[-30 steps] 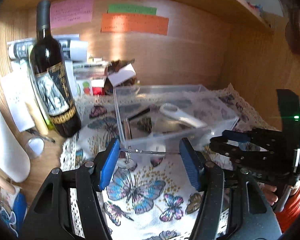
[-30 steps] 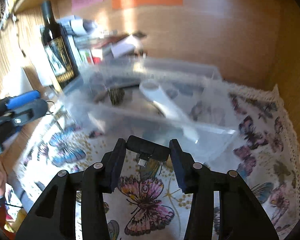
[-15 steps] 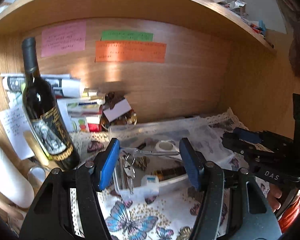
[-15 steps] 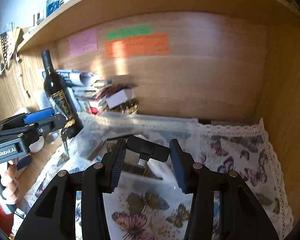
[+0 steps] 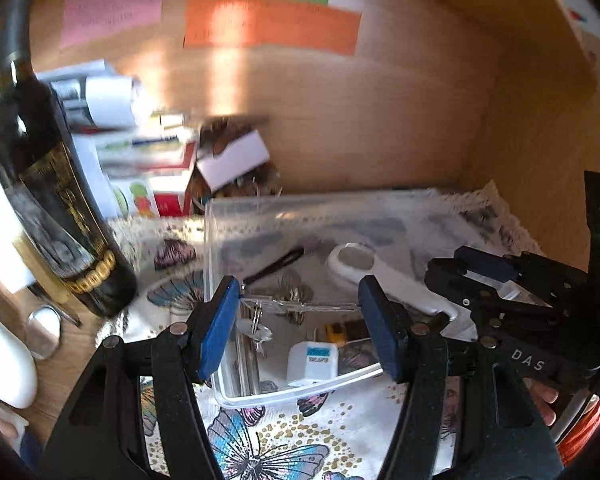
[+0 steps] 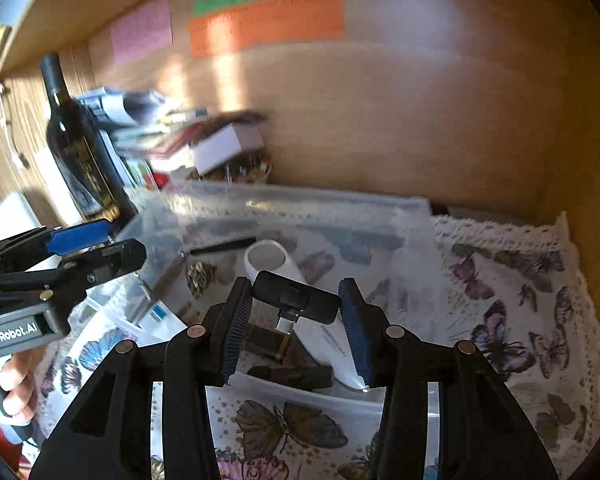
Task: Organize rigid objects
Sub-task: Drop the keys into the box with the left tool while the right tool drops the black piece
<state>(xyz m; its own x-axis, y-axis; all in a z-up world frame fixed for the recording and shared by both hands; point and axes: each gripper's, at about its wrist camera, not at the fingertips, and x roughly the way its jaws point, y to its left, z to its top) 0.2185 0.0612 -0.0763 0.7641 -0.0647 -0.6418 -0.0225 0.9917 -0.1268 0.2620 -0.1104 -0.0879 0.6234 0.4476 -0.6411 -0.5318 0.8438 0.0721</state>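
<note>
My left gripper [image 5: 298, 312] is shut on a key ring [image 5: 296, 305] stretched between its blue pads, with keys [image 5: 256, 328] hanging from it over the clear plastic bin [image 5: 284, 394]. My right gripper [image 6: 296, 316] is shut on a black USB adapter [image 6: 298, 298], its metal plug pointing down above the bin [image 6: 404, 208]. Inside the bin lie a white handheld device [image 5: 384, 276], a white charger cube [image 5: 312, 362], a black pen [image 5: 274, 266] and dark blocks [image 6: 292, 374]. The right gripper also shows at the right of the left wrist view [image 5: 500, 276].
A dark wine bottle [image 5: 48, 184] stands left of the bin on the wooden desk. Stacked papers and boxes [image 5: 140, 152] sit against the back wall. A butterfly-print cloth [image 6: 508, 300] lies under the bin. A shelf runs overhead. A white object [image 5: 0, 356] lies at far left.
Both grippers rose and then came back down over the bin, still holding the key ring and the adapter. The keys now hang over the bin's near end.
</note>
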